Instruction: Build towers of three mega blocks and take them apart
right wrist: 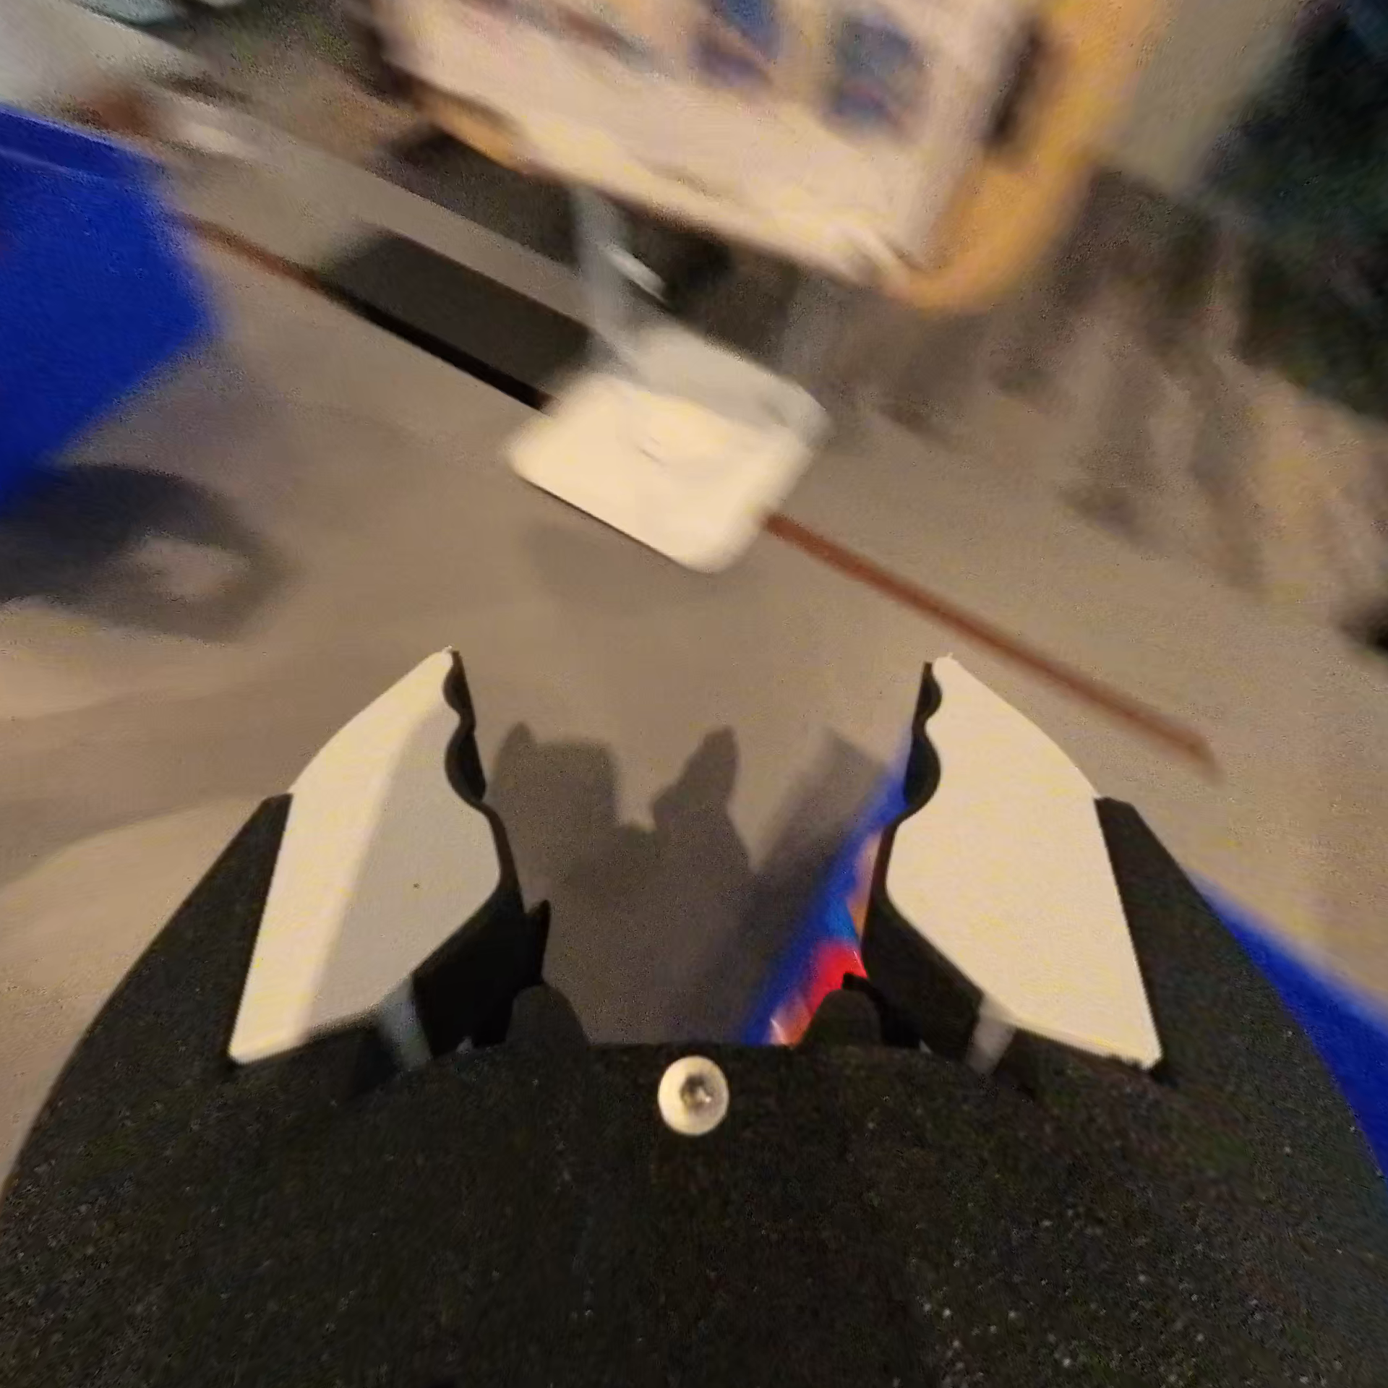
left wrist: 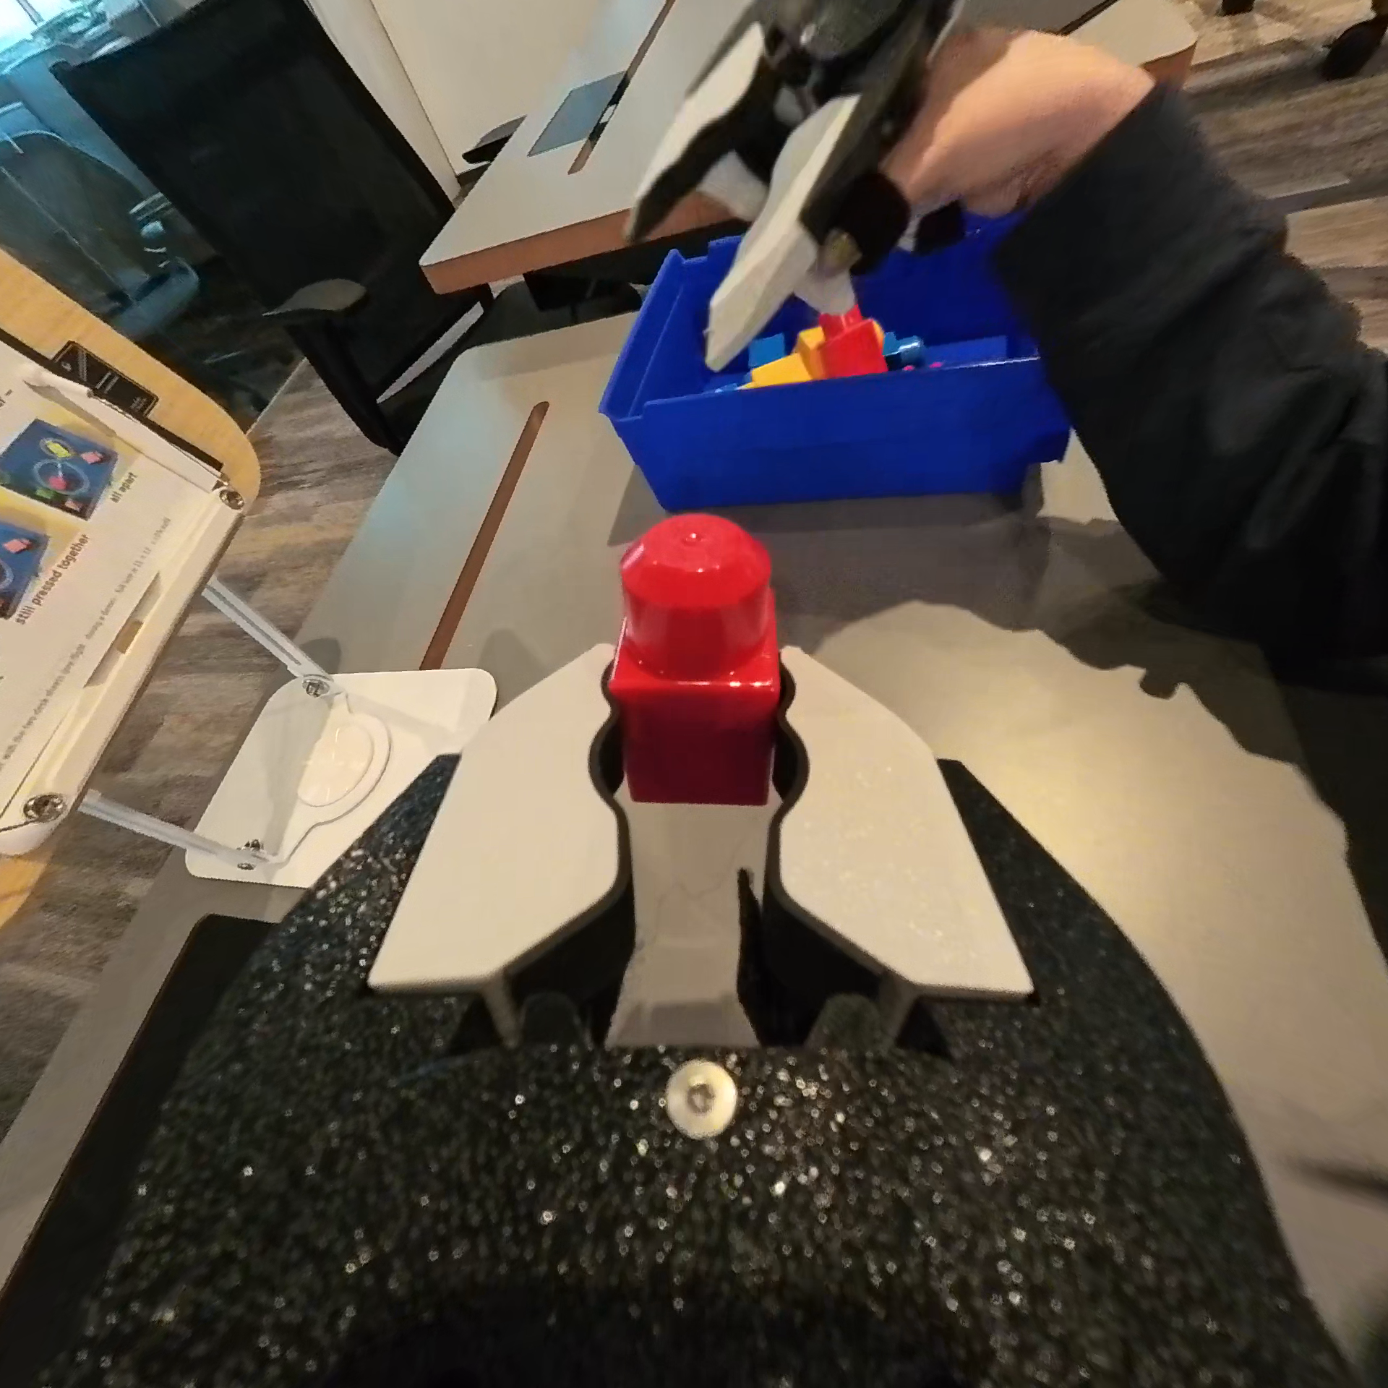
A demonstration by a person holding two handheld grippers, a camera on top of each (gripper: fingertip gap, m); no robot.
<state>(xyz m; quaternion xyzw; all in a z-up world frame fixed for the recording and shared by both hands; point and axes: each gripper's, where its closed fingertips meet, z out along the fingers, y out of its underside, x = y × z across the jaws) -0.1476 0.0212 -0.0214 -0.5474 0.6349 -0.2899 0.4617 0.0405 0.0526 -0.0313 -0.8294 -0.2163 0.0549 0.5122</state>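
My left gripper [left wrist: 692, 665] is shut on a red mega block [left wrist: 695, 676], held upright with its single round stud on top, over the grey table [left wrist: 976, 751]. My right gripper [left wrist: 680, 293], held by a hand in a dark sleeve, is open and empty, tilted down over a blue bin [left wrist: 826, 451] of loose red, yellow and blue blocks [left wrist: 849, 345]. The right wrist view is motion-blurred; its gripper [right wrist: 692, 665] shows wide jaws with nothing between them. A blue and red smear [right wrist: 826, 939] beside its right finger looks like the bin and its blocks.
A white stand base [left wrist: 338, 773] sits at the table's left edge and carries a tilted instruction board [left wrist: 98, 488]; the base also shows in the right wrist view [right wrist: 668, 466]. A brown slot [left wrist: 488, 541] runs along the table. Other tables and chairs stand behind.
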